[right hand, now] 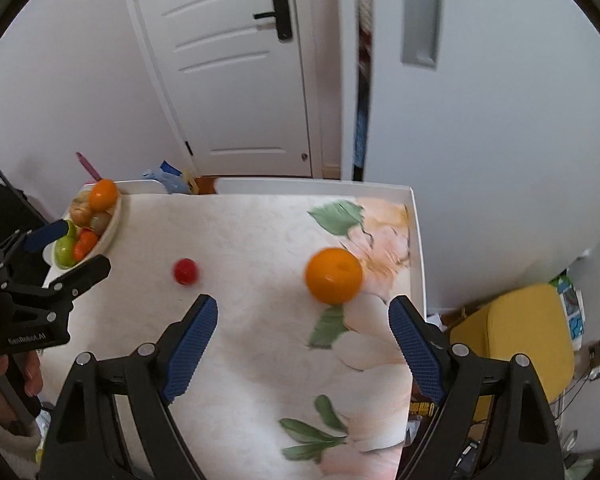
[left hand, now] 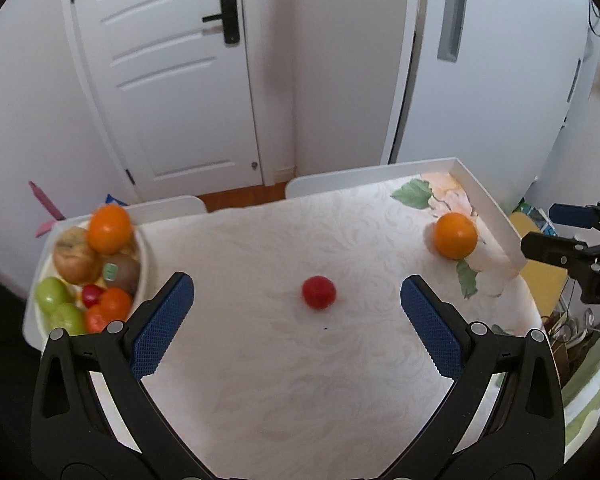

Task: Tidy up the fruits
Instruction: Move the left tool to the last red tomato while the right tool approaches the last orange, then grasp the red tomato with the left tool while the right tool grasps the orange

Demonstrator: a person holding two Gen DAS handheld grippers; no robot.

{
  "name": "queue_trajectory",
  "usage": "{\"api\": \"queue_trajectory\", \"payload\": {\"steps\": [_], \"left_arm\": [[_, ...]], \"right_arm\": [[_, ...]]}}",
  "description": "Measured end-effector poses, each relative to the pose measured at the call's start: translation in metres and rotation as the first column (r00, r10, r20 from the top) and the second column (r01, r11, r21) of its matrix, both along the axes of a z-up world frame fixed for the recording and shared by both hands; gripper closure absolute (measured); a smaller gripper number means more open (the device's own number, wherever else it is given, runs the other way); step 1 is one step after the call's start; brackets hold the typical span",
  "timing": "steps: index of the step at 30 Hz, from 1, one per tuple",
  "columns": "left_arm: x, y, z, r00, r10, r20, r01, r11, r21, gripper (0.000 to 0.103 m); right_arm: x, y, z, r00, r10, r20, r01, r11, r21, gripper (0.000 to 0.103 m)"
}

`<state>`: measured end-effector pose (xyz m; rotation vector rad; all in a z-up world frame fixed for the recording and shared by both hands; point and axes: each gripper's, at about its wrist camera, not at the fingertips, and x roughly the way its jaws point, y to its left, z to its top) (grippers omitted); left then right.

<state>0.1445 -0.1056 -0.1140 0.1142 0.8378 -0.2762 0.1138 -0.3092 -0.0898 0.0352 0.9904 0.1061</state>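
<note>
Pretty clearly somebody's home, not a lab or shop. There's a white panelled interior door [right hand: 236, 68] with a black lever handle [right hand: 278, 12] right behind the counter [left hand: 300, 360], plus plain white walls and a strip of wooden floor [left hand: 244, 194] at the threshold. The counter is covered with a cream floral tablecloth [right hand: 380, 232] with green leaves printed on it, very dining-room. A white bowl [left hand: 142, 256] piled with mixed fruit sits at the left end, and a yellow chair [right hand: 528, 340] stands off to the right with household clutter and cables on the floor near it. A tall white cabinet door [left hand: 500, 80] with a recessed grey handle stands beside the doorway.
</note>
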Motion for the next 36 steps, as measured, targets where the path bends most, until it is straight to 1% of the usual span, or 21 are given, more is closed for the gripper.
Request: {"api": "queue_trajectory", "payload": {"steps": [5,10,12,13,15,19,21,25,27,29,31,32,33,34,36], "left_arm": [[0.005,-0.01,-0.024,1.0,0.01,-0.002,-0.01,1.0,0.017,0.0],[0.008,-0.015,-0.041,1.0,0.008,-0.004,-0.008,0.999,0.033,0.0],[0.011,-0.018,-0.048,1.0,0.003,-0.012,-0.002,0.999,0.041,0.009],[0.013,-0.02,-0.053,1.0,0.0,-0.018,0.001,0.999,0.045,0.011],[0.016,-0.024,-0.061,1.0,-0.002,-0.028,0.004,0.999,0.051,0.019],[0.022,-0.03,-0.073,0.999,-0.003,-0.047,0.006,0.998,0.057,0.026],[0.025,-0.031,-0.079,0.998,0.001,-0.059,0.002,0.998,0.058,0.033],[0.029,-0.033,-0.089,0.997,0.01,-0.081,-0.005,0.998,0.058,0.036],[0.031,-0.033,-0.092,0.996,0.011,-0.092,-0.005,0.998,0.056,0.04],[0.032,-0.034,-0.096,0.995,0.009,-0.102,-0.003,0.998,0.058,0.047],[0.033,-0.035,-0.099,0.994,0.008,-0.111,-0.002,0.998,0.06,0.048],[0.033,-0.035,-0.1,0.994,0.008,-0.113,-0.002,0.998,0.059,0.051],[0.033,-0.035,-0.101,0.993,0.008,-0.115,-0.002,0.998,0.057,0.058],[0.034,-0.035,-0.102,0.993,0.008,-0.117,-0.002,0.999,0.049,0.059],[0.035,-0.035,-0.102,0.993,0.009,-0.118,-0.004,0.999,0.045,0.066]], "right_arm": [[0.005,-0.014,-0.02,1.0,-0.021,0.021,0.02,1.0,0.007,0.018],[0.01,-0.017,-0.043,1.0,-0.013,0.011,0.012,0.998,0.054,0.018],[0.012,-0.017,-0.052,1.0,-0.018,0.009,0.017,0.997,0.069,0.018],[0.012,-0.017,-0.055,1.0,-0.016,0.007,0.016,0.997,0.078,0.018],[0.012,-0.015,-0.062,1.0,-0.017,0.009,0.016,0.996,0.088,0.018],[0.015,-0.013,-0.075,1.0,-0.01,0.0,0.01,0.995,0.099,0.018],[0.017,-0.011,-0.081,1.0,-0.006,-0.008,0.007,0.995,0.098,0.018],[0.022,-0.01,-0.089,1.0,0.004,-0.019,-0.002,0.996,0.094,0.018],[0.023,-0.01,-0.092,1.0,0.006,-0.018,-0.005,0.996,0.088,0.018],[0.025,-0.011,-0.094,1.0,0.006,-0.019,-0.004,0.996,0.089,0.018],[0.027,-0.012,-0.096,1.0,0.008,-0.021,-0.006,0.996,0.092,0.018],[0.028,-0.012,-0.097,1.0,0.008,-0.021,-0.006,0.996,0.091,0.018],[0.029,-0.013,-0.098,1.0,0.008,-0.019,-0.006,0.996,0.088,0.018],[0.03,-0.013,-0.099,1.0,0.009,-0.017,-0.007,0.996,0.086,0.018],[0.033,-0.014,-0.1,1.0,0.01,-0.013,-0.009,0.997,0.08,0.018]]}}
